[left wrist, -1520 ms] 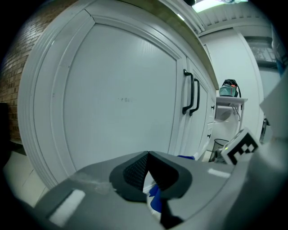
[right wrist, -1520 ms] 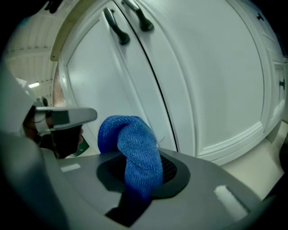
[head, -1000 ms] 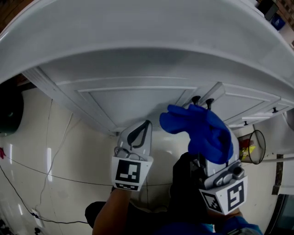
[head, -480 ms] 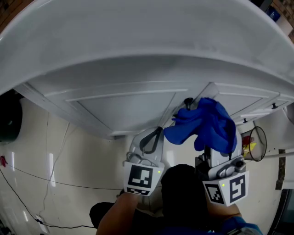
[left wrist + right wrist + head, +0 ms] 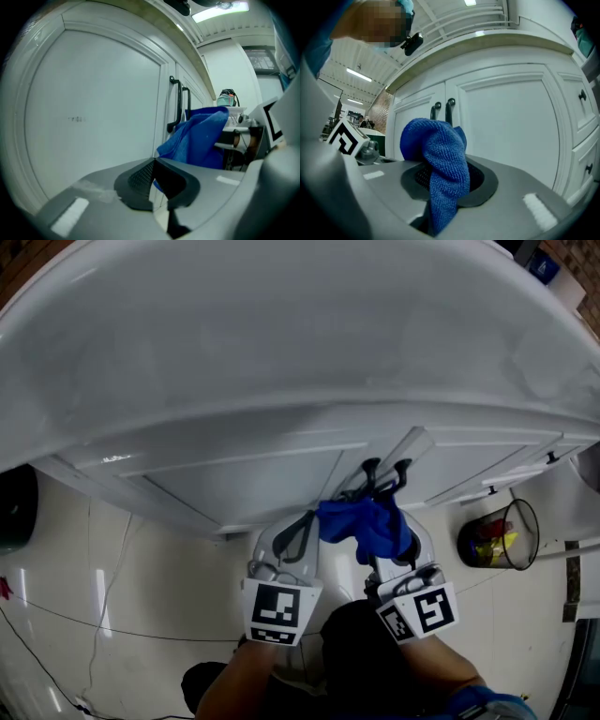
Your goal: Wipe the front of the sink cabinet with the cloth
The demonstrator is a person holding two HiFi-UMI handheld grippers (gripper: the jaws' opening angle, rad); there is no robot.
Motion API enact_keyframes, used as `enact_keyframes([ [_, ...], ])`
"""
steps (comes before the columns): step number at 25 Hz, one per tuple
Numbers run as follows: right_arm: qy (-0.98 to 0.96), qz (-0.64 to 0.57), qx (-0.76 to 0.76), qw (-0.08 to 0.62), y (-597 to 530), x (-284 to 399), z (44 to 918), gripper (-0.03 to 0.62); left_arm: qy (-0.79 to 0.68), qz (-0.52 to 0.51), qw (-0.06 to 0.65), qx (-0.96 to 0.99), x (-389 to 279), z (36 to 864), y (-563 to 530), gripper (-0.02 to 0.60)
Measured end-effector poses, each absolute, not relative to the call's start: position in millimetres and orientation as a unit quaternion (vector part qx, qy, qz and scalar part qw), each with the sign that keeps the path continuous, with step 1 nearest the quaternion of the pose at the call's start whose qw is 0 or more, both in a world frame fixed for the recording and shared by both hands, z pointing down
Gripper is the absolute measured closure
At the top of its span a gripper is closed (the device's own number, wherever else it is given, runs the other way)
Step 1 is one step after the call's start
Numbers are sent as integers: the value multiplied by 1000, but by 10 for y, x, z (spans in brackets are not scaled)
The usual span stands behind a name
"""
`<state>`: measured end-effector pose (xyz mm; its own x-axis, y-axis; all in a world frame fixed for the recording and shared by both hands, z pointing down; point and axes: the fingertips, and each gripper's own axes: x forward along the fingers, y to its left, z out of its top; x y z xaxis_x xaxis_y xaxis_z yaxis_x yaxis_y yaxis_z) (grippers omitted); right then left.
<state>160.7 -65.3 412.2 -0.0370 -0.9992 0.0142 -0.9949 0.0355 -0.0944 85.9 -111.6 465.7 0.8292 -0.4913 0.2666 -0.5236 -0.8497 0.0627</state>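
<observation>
Dropping from the right of the head view toward its centre, the right hand-held gripper [image 5: 378, 549] is now carrying the cloth [image 5: 361, 524] in close under the two black handles [image 5: 371, 468]. A second ago it was riding higher and nearer the camera. It is clenching a fold of the cloth, with the rest bunching over its jaws. The left hand-held gripper [image 5: 292, 532] is sliding in alongside, just left of the cloth, its jaws pressed together on nothing.

This is bringing the cloth to the cabinet [image 5: 244, 474] front at the seam where the doors meet, so wiping looks about to start. Whether the cloth is already touching a door I cannot tell; the right gripper view seems to be showing a gap.

The overhang [image 5: 281, 343] is filling the upper half of the frame and capping any upward stroke. The handles are standing proud at centre and are likely to snag the cloth. Open room is lying on the flat door panel toward the left of the frame, and on the right door. Near the right edge a bin [image 5: 497, 540] is standing on the floor [image 5: 112, 559], well apart from both grippers.
</observation>
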Motion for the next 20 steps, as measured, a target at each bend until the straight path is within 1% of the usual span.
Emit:
enact_keyframes([
  [6, 724, -124, -679, -23, -744, 1678, 4721, 507, -226, 129, 55, 964, 1010, 4658, -916, 575],
  [9, 734, -139, -662, -54, -768, 1712, 4890, 507, -202, 141, 42, 968, 1074, 4732, -845, 575],
  [14, 755, -156, -619, -146, -753, 1679, 5147, 508, -199, 146, 70, 967, 1042, 4833, -884, 575],
  [18, 750, -195, -602, -191, -654, 1715, 5348, 507, -182, 163, 69, 967, 1017, 4921, -764, 575],
  [20, 748, -217, -595, -197, -660, 1677, 5422, 507, -174, 175, 67, 967, 1010, 5030, -686, 575],
])
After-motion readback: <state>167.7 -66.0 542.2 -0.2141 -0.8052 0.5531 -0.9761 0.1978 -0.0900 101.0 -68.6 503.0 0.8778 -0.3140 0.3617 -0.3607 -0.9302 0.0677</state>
